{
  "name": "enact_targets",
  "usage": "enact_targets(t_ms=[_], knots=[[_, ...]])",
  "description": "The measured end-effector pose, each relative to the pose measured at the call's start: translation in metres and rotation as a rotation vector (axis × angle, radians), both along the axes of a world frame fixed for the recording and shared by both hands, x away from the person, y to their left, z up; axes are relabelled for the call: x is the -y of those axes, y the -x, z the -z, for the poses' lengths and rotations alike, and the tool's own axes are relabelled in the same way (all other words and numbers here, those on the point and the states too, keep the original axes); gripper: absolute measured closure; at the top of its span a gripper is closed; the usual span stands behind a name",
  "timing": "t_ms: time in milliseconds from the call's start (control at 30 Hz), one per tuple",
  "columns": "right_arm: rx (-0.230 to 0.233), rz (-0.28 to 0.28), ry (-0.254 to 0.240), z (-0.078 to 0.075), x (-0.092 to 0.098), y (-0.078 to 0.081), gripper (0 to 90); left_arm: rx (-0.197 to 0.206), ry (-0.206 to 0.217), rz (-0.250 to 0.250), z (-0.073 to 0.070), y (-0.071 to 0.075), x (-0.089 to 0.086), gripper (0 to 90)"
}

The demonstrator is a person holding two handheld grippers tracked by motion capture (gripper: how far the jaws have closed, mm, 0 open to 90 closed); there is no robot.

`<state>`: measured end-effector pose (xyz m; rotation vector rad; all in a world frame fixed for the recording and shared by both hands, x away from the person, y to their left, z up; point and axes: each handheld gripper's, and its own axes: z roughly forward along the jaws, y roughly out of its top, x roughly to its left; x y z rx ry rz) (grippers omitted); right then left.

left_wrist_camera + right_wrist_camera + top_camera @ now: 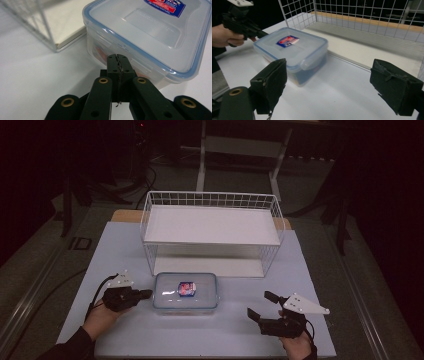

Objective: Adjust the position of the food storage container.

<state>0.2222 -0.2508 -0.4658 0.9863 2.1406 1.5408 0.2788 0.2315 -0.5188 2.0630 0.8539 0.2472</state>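
A clear plastic container (185, 292) with a blue-rimmed lid and a red and blue label sits on the white table, in front of the wire rack. My left gripper (149, 293) is at its left side with its jaws shut and nothing between them. In the left gripper view the closed tips (116, 58) point at a side clasp of the container (150, 32); I cannot tell whether they touch it. My right gripper (261, 304) is held to the right of the container, apart from it. It stands open (329, 82), with the container (292, 50) beyond its jaws.
A white wire rack (210, 200) with a white shelf board stands at the back of the table (125, 250), its lower level open toward the container. Bare tabletop lies in front of and to both sides of the container. The floor around is dark.
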Motion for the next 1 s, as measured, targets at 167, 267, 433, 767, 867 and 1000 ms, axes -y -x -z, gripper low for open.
enact_targets(t_ms=[167,267,433,767,867,1000], knots=[[0.009,0.010,0.010,0.001,0.000,0.000,14.6,0.011,0.000,0.019,-0.001,-0.005,0.015,89.2],[0.012,0.013,0.012,0.000,0.001,-0.001,14.6,0.015,-0.007,0.026,-0.001,-0.008,0.024,89.1],[0.006,0.015,0.007,0.001,0.002,-0.001,14.5,0.008,-0.003,0.037,-0.001,-0.015,0.034,89.1],[0.011,0.015,0.012,0.002,0.002,-0.002,14.6,0.004,-0.002,0.058,0.000,-0.021,0.050,89.1],[0.008,0.013,0.011,0.002,0.003,-0.003,14.6,0.002,0.000,0.062,0.000,-0.022,0.054,89.1],[0.007,0.010,0.013,0.003,0.002,-0.003,14.6,0.000,0.002,0.062,0.000,-0.024,0.060,89.1]])
